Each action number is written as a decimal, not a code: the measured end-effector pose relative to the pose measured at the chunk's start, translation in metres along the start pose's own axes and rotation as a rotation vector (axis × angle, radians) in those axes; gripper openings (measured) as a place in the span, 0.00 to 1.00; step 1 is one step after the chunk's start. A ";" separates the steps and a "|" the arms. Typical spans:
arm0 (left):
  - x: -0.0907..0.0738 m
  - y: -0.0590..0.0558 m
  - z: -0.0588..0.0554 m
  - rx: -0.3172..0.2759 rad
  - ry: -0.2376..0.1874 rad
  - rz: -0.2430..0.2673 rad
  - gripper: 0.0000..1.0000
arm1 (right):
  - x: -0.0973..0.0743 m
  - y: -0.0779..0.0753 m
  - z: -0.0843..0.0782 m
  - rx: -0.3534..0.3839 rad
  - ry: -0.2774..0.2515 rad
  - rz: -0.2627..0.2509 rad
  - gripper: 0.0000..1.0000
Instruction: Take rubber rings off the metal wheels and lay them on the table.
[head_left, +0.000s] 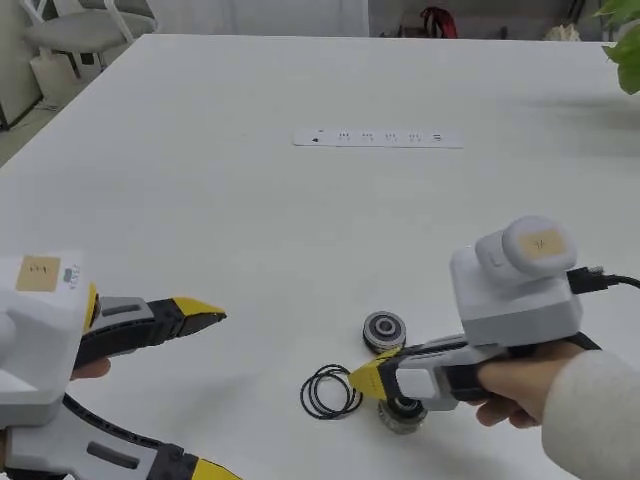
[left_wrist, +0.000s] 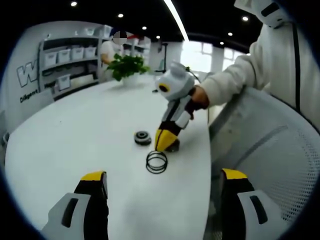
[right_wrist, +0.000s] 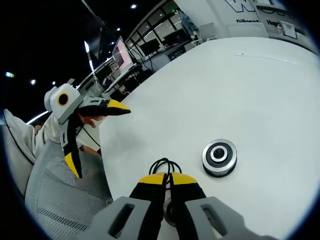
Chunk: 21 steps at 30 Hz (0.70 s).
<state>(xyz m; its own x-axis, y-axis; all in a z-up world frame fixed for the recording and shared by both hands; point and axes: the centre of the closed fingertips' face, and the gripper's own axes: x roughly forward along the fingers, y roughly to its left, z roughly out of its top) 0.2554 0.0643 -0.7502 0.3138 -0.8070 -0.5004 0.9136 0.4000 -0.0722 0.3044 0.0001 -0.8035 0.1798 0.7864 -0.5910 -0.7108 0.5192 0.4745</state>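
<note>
- Black rubber rings (head_left: 330, 392) lie piled on the table (head_left: 300, 220), the right tool (right_wrist: 167, 177) pressed together just beside them.
- Left tool (left_wrist: 163, 176) spread, idle.
- Next, likely: the metal wheel (head_left: 384, 329) needs steadying and stripping.

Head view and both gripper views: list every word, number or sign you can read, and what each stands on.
"W": large letter on the back wall, left gripper view; the rest is cut off.
"Di...": smaller line under it; the rest is blurred.
Wall lettering, right gripper view: cut off and blurred, unreadable.
White strip on the table: dark marks, too small to read.
</note>
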 end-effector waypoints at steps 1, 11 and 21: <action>0.000 0.000 0.000 0.001 0.001 -0.001 0.95 | 0.000 0.000 0.000 -0.006 0.002 -0.002 0.00; 0.001 -0.001 -0.001 0.000 0.004 -0.002 0.94 | 0.000 -0.003 -0.001 -0.075 0.022 -0.031 0.02; 0.001 0.000 -0.001 -0.002 0.002 -0.002 0.94 | -0.002 -0.003 0.000 -0.086 0.021 -0.031 0.01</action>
<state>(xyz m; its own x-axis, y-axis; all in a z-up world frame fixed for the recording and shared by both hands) 0.2552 0.0639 -0.7515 0.3116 -0.8069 -0.5018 0.9138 0.3993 -0.0746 0.3061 -0.0032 -0.8038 0.1886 0.7627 -0.6187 -0.7612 0.5115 0.3986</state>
